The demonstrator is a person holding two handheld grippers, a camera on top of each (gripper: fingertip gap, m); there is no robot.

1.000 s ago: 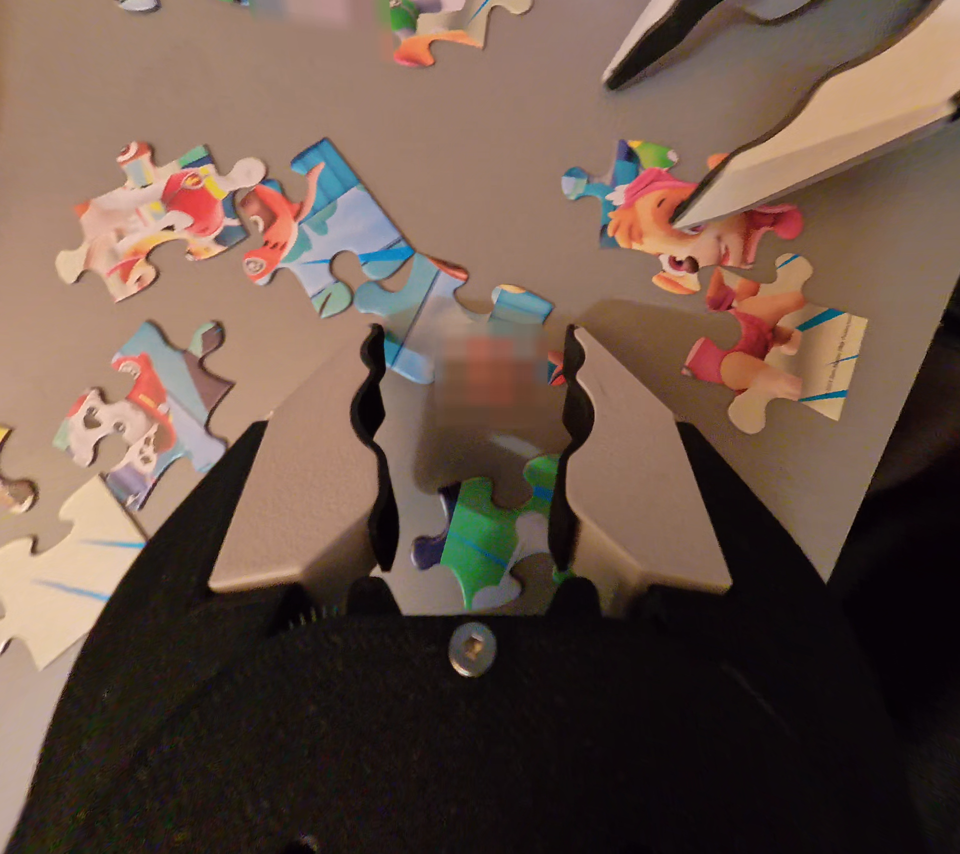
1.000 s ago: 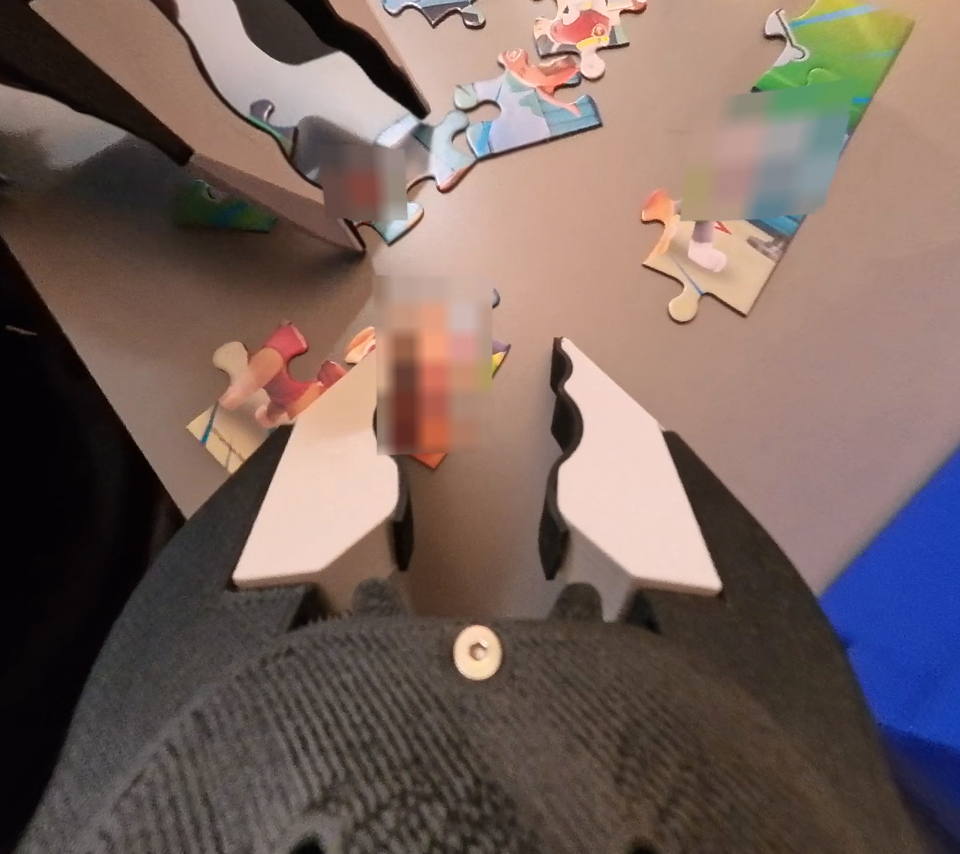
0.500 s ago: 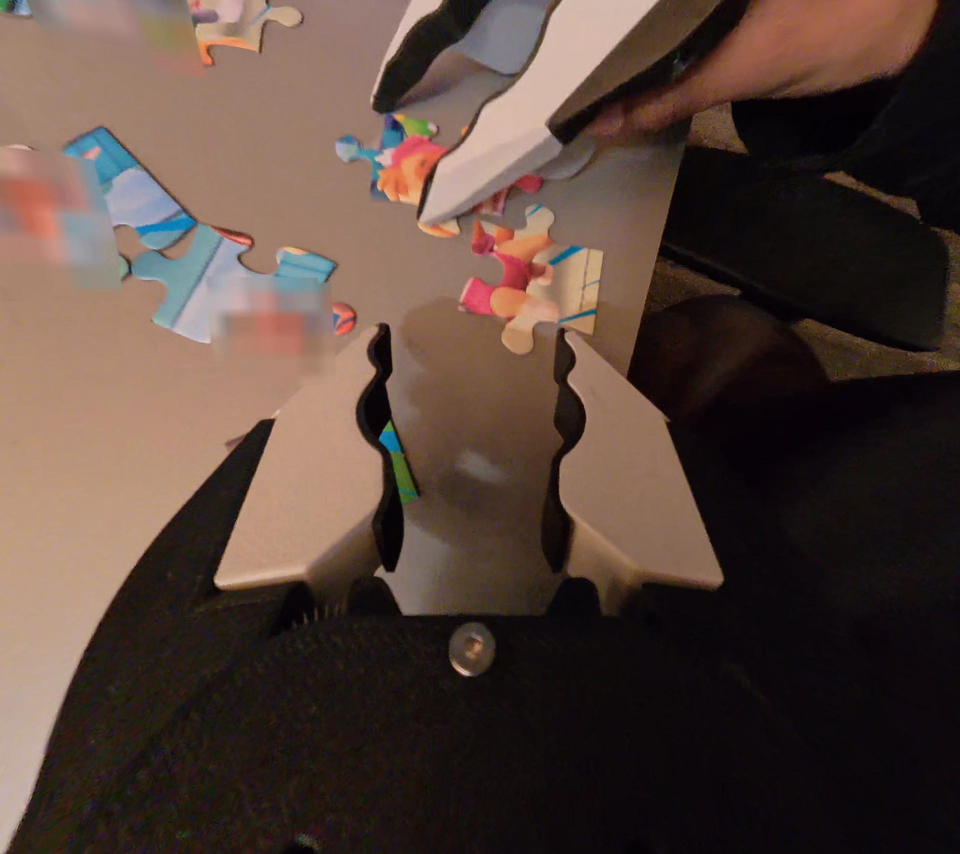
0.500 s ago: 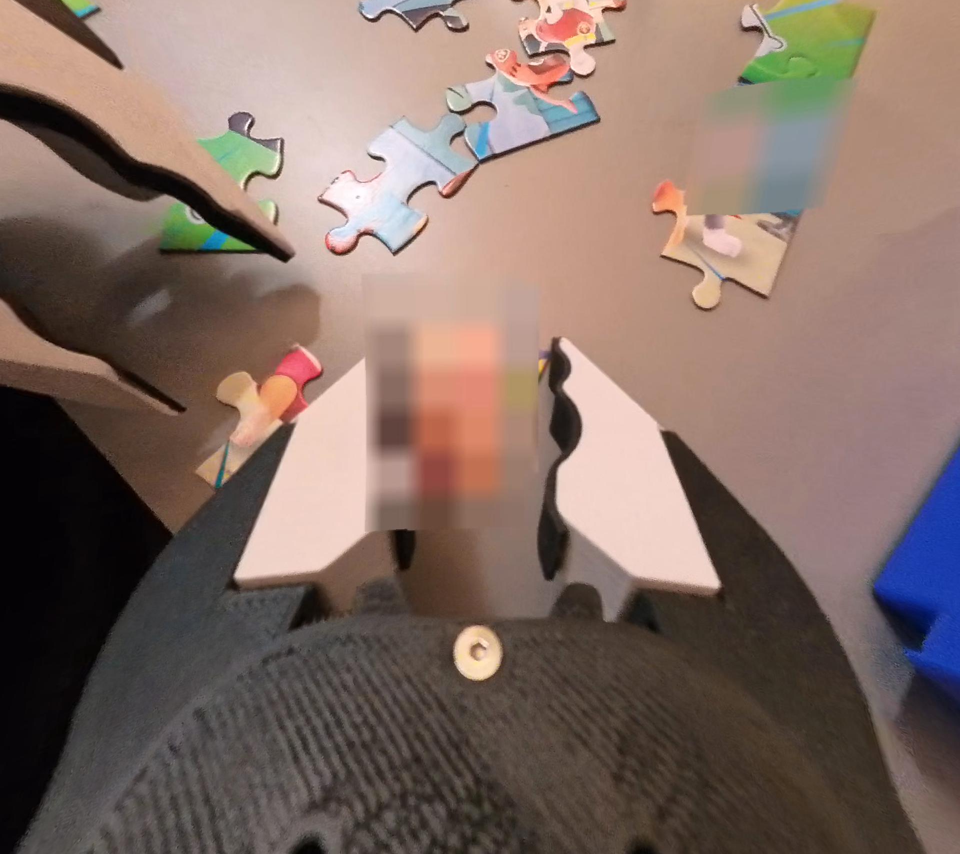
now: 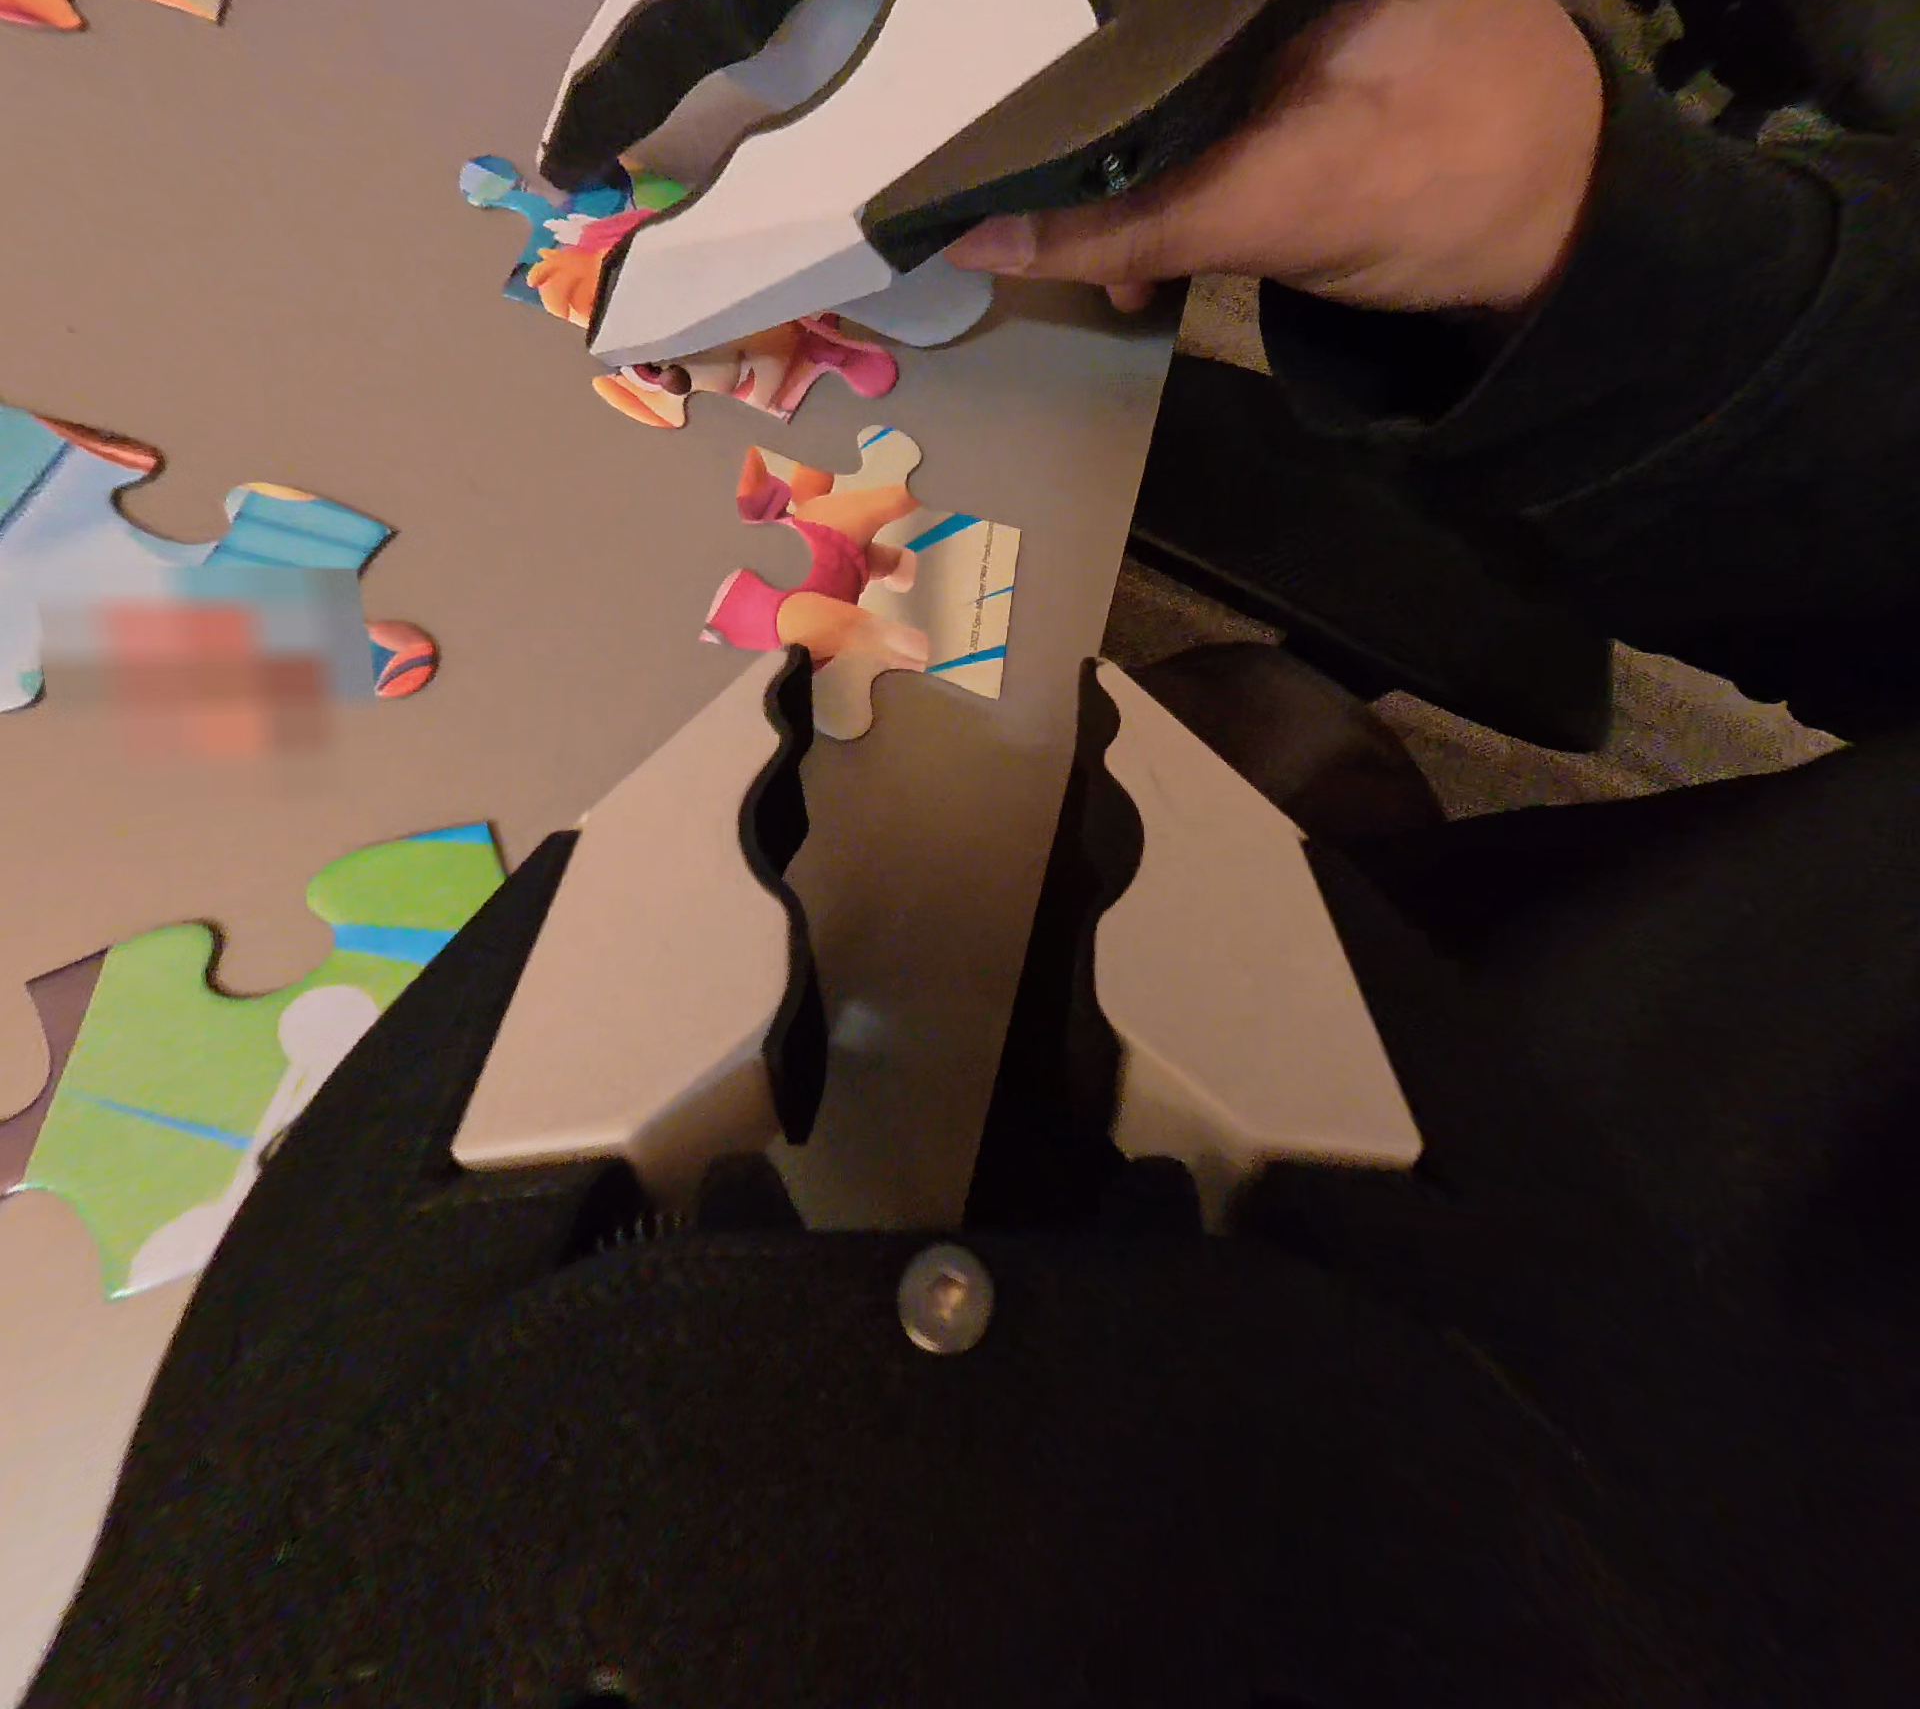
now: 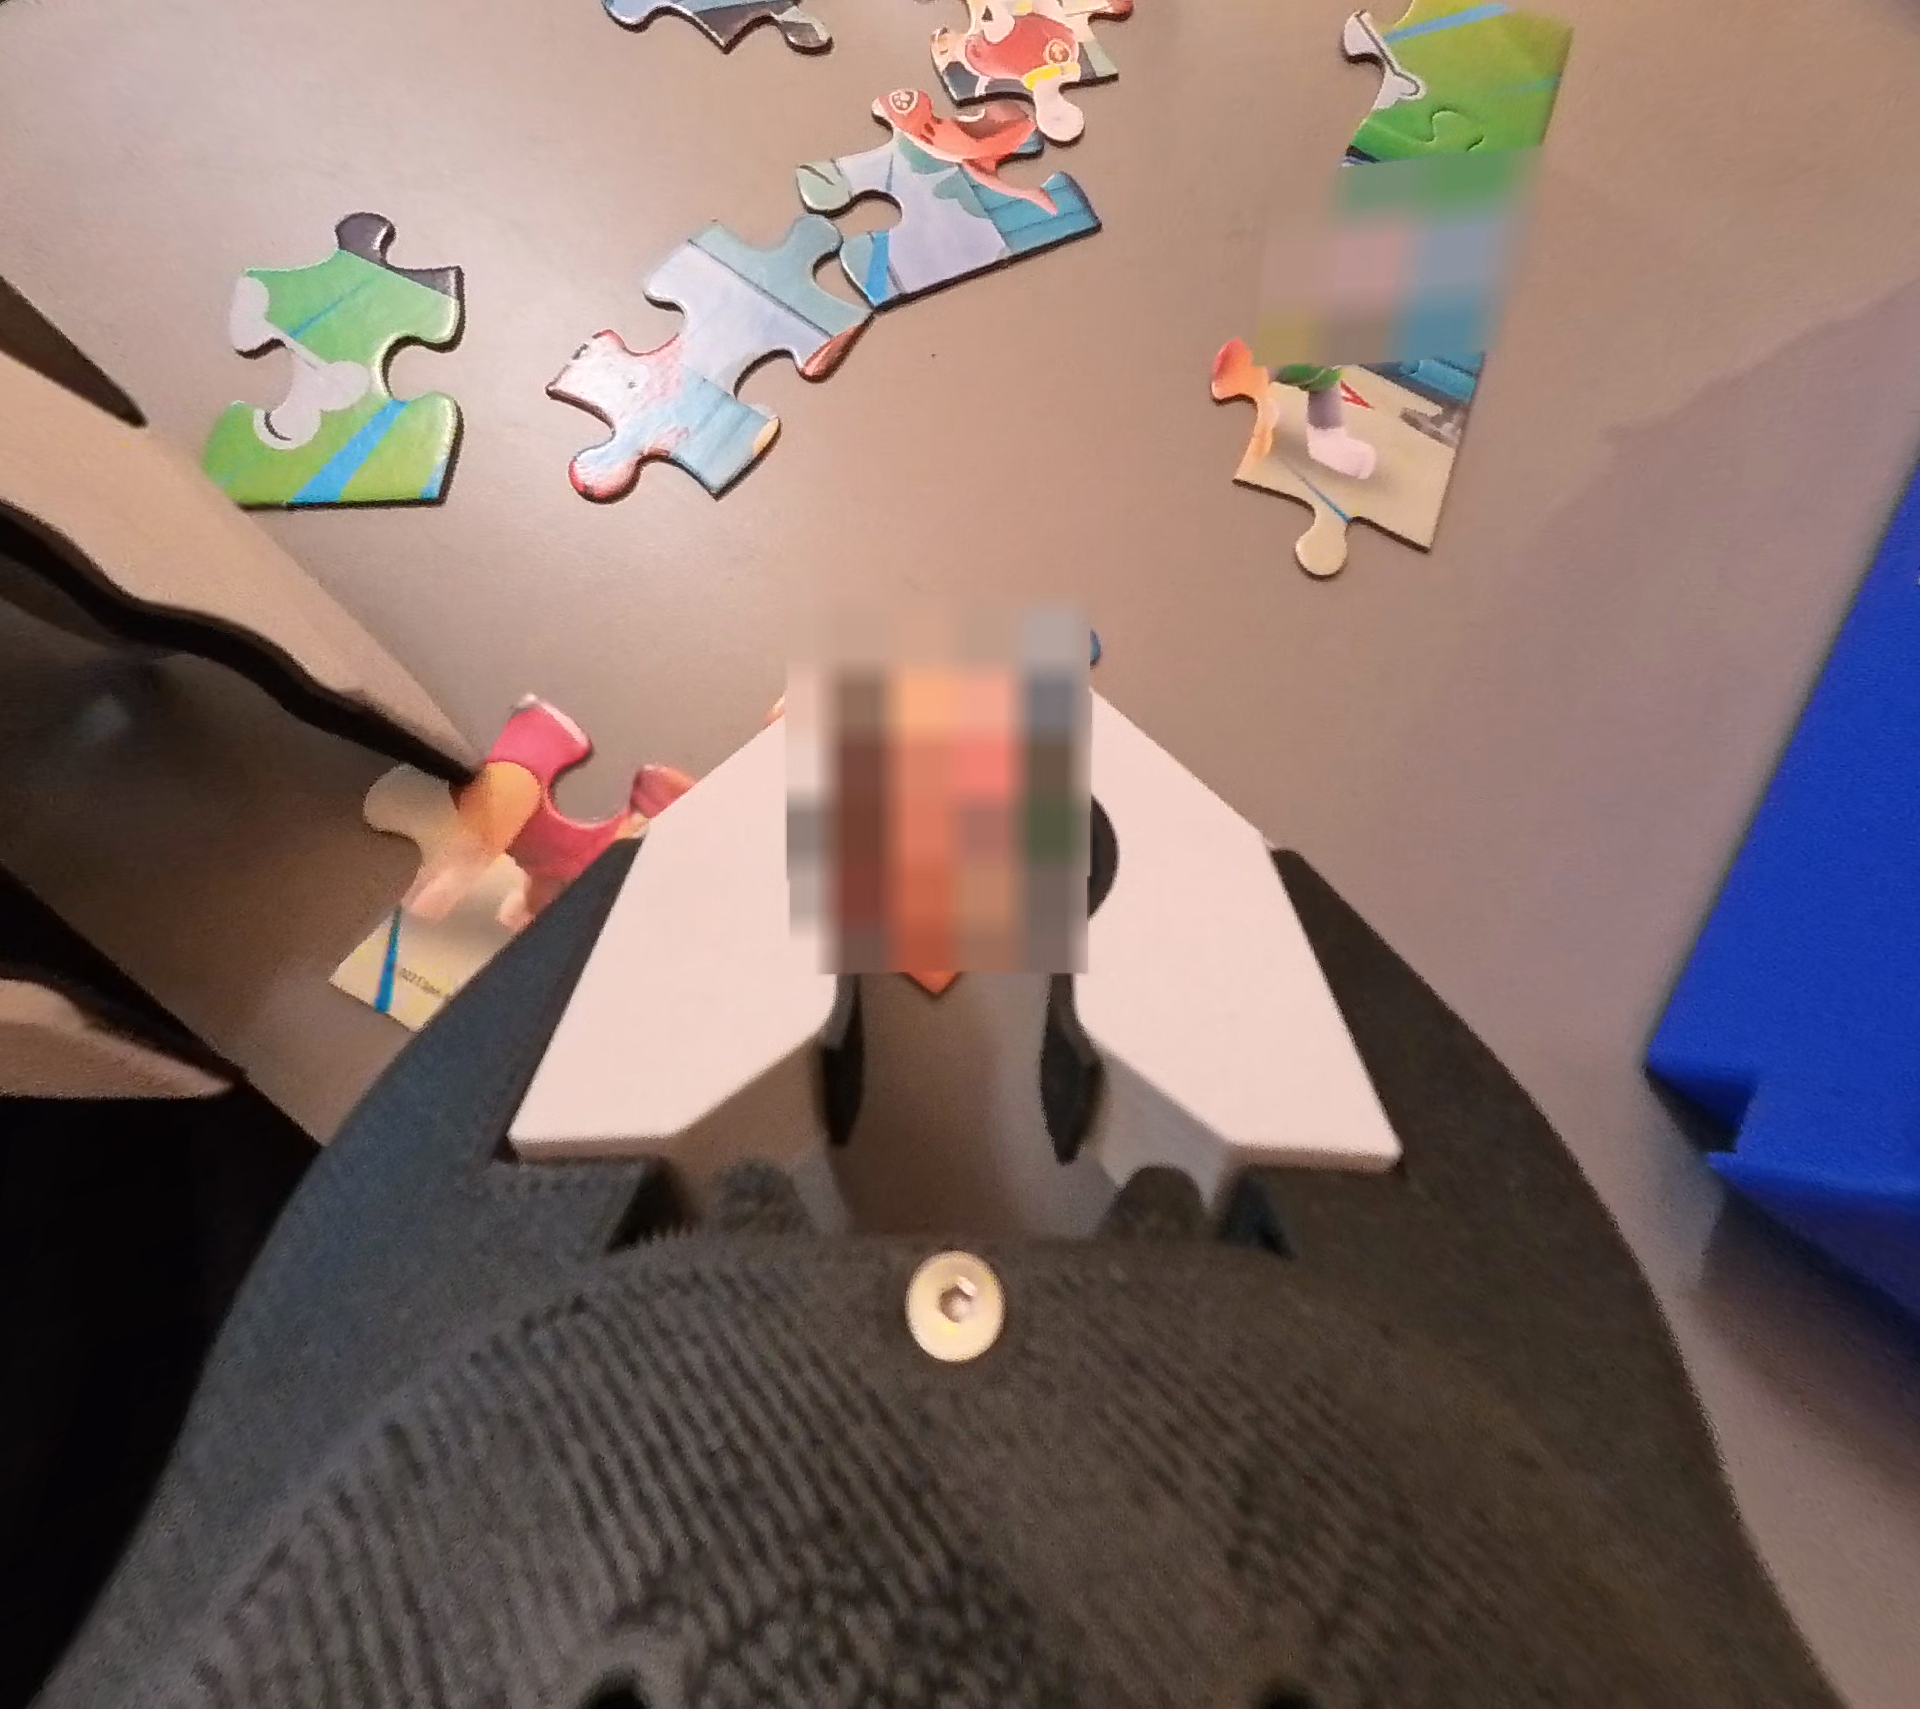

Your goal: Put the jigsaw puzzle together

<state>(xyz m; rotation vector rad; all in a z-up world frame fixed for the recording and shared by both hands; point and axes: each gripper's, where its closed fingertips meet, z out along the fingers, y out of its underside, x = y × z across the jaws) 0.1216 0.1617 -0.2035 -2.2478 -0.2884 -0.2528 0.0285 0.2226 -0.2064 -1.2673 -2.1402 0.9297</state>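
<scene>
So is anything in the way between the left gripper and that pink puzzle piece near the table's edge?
Nothing visible does. The open left gripper faces the pink piece directly, its left fingertip at the piece's near edge. The right gripper is farther on, over another piece.

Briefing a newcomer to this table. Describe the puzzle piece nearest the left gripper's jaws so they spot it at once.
Find the grey table's near edge by the dark sleeve. The piece lies flat there, just ahead of the left gripper. Alone among its neighbours it is cream with blue streaks, a pink-and-orange figure, and a straight printed side.
</scene>
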